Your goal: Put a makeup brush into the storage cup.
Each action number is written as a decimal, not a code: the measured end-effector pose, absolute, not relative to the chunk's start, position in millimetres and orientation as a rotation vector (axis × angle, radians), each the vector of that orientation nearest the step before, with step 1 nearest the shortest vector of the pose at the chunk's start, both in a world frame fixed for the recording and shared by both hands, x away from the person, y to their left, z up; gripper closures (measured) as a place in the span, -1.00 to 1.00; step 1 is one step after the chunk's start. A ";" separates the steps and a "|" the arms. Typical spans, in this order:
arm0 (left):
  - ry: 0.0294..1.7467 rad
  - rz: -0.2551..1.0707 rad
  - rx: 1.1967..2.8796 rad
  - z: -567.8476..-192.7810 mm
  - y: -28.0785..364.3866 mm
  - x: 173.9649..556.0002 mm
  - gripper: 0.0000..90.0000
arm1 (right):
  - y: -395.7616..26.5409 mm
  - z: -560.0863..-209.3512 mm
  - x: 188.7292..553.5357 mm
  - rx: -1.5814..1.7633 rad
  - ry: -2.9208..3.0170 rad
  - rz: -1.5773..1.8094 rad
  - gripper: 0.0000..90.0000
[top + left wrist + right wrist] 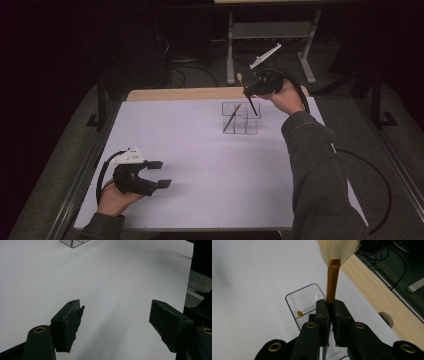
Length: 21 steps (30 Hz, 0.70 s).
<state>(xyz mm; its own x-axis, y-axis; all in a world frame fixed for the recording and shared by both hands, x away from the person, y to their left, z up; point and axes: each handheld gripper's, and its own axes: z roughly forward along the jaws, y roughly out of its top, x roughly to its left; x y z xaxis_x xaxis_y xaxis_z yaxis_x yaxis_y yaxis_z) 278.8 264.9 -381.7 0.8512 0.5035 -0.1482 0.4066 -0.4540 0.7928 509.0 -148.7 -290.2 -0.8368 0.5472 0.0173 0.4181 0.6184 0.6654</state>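
Observation:
My right gripper (249,91) is at the back of the table, over a clear compartmented holder (242,120), and is shut on a brush (251,103). In the right gripper view the jaws pinch the brush (333,280) at its gold ferrule, with pale bristles fanned above. The holder (302,296) lies just below my right gripper (332,305), and a gold tip (299,313) shows inside it. A second dark brush (232,118) leans in the holder's left compartment. My left gripper (161,174) rests low at the front left, open with nothing between its jaws. In its own view my left gripper (116,312) looks over bare white surface.
A white sheet (200,150) covers the table, and a wooden strip (180,94) runs along its far edge with a cable hole (387,318). A metal frame (270,30) stands on the floor behind. A black cable (380,185) loops off the right side.

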 end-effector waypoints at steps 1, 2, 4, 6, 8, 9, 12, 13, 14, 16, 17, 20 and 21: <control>0.661 0.134 2.107 -381.5 265.2 278.7 -0.45 | -149.1 -291.2 509.3 0.802 2.652 1.022 0.84; 0.663 0.132 2.106 -381.7 265.3 278.6 -0.45 | -149.1 -291.6 509.1 0.812 2.655 1.023 0.84; 0.668 0.130 2.107 -382.1 265.0 278.2 -0.45 | -149.5 -293.5 509.8 0.812 2.656 1.013 0.84; 0.663 0.130 2.109 -382.3 264.6 278.1 -0.45 | -149.8 -294.8 509.9 0.809 2.655 1.011 0.83; 0.666 0.129 2.109 -382.2 264.3 277.9 -0.45 | -149.8 -296.2 509.7 0.815 2.655 1.009 0.84; 0.671 0.126 2.106 -382.2 264.1 277.6 -0.45 | -150.3 -297.6 509.9 0.813 2.654 1.009 0.84; 0.673 0.130 2.104 -382.3 264.6 277.6 -0.45 | -151.7 -300.9 509.8 0.818 2.653 1.004 0.83; 0.680 0.126 2.097 -382.6 264.3 277.3 -0.45 | -152.6 -302.1 509.2 0.824 2.650 1.004 0.83; 0.682 0.125 2.092 -383.0 264.0 277.1 -0.45 | -153.0 -302.8 508.7 0.833 2.650 1.011 0.83; 0.678 0.126 2.095 -383.1 263.8 277.4 -0.45 | -153.9 -305.1 508.2 0.838 2.651 1.014 0.83; 0.678 0.125 2.094 -383.2 263.5 277.3 -0.45 | -154.3 -305.9 507.8 0.839 2.651 1.012 0.83; 0.674 0.127 2.103 -383.1 263.1 277.2 -0.45 | -155.1 -306.8 506.9 0.847 2.653 1.011 0.83; 0.658 0.138 2.108 -382.9 263.6 278.1 -0.45 | -155.6 -307.1 506.9 0.843 2.653 1.011 0.83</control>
<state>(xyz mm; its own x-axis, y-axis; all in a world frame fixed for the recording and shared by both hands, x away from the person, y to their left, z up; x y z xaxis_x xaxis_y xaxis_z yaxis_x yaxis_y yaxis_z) 278.1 263.6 -382.9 0.8525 0.5028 -0.1430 0.4029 -0.4576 0.7927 506.9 -155.6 -307.1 -0.8229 0.5672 0.0323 0.4448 0.6078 0.6578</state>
